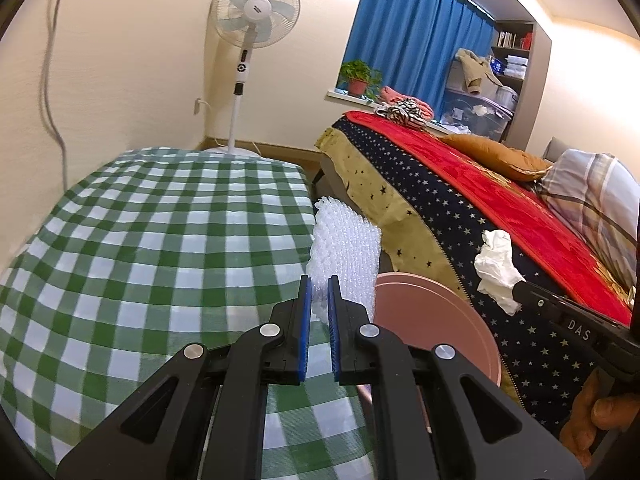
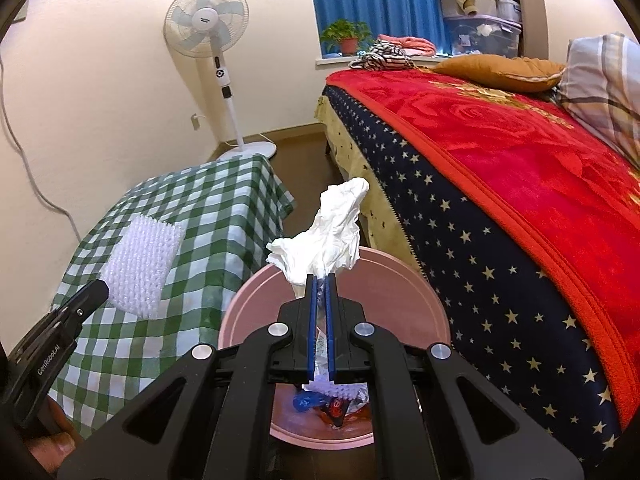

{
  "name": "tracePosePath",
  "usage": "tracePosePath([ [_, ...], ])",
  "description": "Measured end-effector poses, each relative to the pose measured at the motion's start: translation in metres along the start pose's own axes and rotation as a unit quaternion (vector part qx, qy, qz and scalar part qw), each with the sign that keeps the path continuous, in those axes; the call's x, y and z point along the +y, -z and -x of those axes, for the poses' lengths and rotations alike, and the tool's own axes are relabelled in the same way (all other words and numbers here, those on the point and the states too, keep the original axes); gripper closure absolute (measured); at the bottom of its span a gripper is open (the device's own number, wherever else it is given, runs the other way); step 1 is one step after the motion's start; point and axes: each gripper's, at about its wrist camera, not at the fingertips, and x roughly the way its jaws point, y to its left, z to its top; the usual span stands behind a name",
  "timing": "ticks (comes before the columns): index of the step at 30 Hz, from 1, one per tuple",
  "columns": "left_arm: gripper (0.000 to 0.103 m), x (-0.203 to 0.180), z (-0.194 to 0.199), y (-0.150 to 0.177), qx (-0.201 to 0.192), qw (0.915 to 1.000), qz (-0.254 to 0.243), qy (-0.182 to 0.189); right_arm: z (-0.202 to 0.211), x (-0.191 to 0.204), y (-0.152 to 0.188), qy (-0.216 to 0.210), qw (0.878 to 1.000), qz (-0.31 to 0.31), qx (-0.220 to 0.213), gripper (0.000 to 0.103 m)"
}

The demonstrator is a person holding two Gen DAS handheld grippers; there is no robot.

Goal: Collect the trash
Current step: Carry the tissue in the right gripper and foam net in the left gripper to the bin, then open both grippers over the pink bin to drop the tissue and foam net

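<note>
Carrying trash to the pink bin below: left gripper jaws pinching bubble wrap, right gripper jaws pinching crumpled tissue; next, letting go.

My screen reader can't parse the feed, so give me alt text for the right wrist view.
The right gripper is shut on a crumpled white tissue, held above an open pink bin that already has wrappers in it. To the left, the left gripper holds a sheet of bubble wrap over the green checked tablecloth; a bed with a red blanket is on the right.
</note>
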Motion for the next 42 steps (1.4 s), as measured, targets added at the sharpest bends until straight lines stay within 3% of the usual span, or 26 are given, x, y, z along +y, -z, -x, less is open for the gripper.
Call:
tracePosePath([
  [30,0.094,-0.047,-0.059,0.029,0.062,0.9958,-0.023,0.063,-0.013,-0.02,0.0,0.037,0.999,-0.013,0.016,0.097],
  [33,0.088,-0.045,-0.061,0.029,0.066,0.9954,-0.024,0.066,-0.013,-0.025,0.0,0.046,0.999,-0.02,0.014,0.089],
  [35,0.068,-0.042,-0.062,0.028,0.069,0.9951,-0.021,0.067,-0.011,-0.029,0.0,0.049,0.998,-0.027,0.009,0.072],
  [39,0.065,-0.034,-0.05,0.023,0.057,0.9961,-0.013,0.067,-0.005,-0.029,0.0,0.053,0.998,-0.03,-0.004,0.057],
  [42,0.055,-0.028,-0.036,0.018,0.042,0.9977,-0.014,0.052,0.001,-0.028,0.0,0.057,0.998,-0.032,-0.017,0.044],
])
